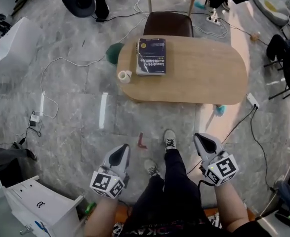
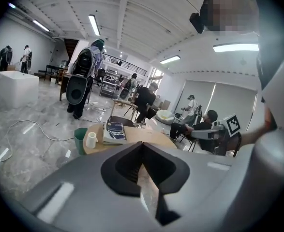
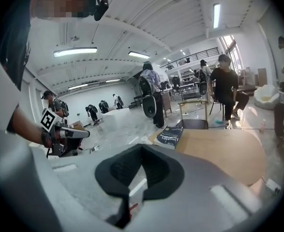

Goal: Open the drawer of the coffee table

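The oval wooden coffee table [image 1: 199, 73] stands on the marble floor ahead of me, with a dark blue book [image 1: 151, 56] and a small white cup [image 1: 124, 76] on its left end. No drawer front shows in any view. My left gripper [image 1: 120, 152] and right gripper [image 1: 204, 142] hang low at either side of the person's legs, well short of the table, both shut with nothing between the jaws. In the left gripper view the shut jaws meet at the left gripper [image 2: 142, 146], with the table [image 2: 142, 135] beyond. In the right gripper view the right gripper [image 3: 142, 149] points toward the table [image 3: 224, 151].
A chair [image 1: 168, 21] stands behind the table and a green bin [image 1: 114, 52] at its left. Cables and a power strip [image 1: 252, 100] lie on the floor. A white cabinet [image 1: 41, 206] stands at the lower left. The person's shoes [image 1: 170, 139] are between the grippers. Other people sit and stand further off.
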The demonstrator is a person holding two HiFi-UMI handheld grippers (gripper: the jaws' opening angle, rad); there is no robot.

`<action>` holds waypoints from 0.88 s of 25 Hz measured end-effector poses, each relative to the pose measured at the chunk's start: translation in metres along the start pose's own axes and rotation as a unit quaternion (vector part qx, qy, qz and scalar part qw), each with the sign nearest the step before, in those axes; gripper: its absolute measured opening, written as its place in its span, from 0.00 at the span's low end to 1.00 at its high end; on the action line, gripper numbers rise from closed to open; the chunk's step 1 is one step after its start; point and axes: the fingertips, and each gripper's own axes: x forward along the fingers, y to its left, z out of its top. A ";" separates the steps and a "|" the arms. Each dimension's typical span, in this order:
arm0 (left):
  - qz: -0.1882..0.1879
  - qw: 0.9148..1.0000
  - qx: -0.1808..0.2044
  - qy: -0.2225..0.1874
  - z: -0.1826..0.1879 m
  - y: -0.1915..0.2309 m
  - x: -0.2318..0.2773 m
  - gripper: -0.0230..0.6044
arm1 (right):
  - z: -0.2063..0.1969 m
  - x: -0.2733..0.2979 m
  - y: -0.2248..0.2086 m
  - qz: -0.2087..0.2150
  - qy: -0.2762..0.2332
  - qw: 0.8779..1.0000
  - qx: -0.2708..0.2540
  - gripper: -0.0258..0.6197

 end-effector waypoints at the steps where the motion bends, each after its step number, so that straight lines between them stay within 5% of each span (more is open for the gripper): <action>1: 0.004 1.000 0.002 0.004 -0.003 0.004 0.010 0.05 | -0.004 0.006 -0.009 0.000 0.003 1.000 0.004 0.04; 13: 0.051 0.997 -0.026 0.057 -0.065 0.054 0.112 0.05 | -0.086 0.074 -0.104 0.000 0.055 0.998 0.024 0.04; 22: 0.074 0.995 -0.013 0.058 -0.142 0.125 0.172 0.05 | -0.164 0.145 -0.148 -0.003 0.056 0.998 0.025 0.04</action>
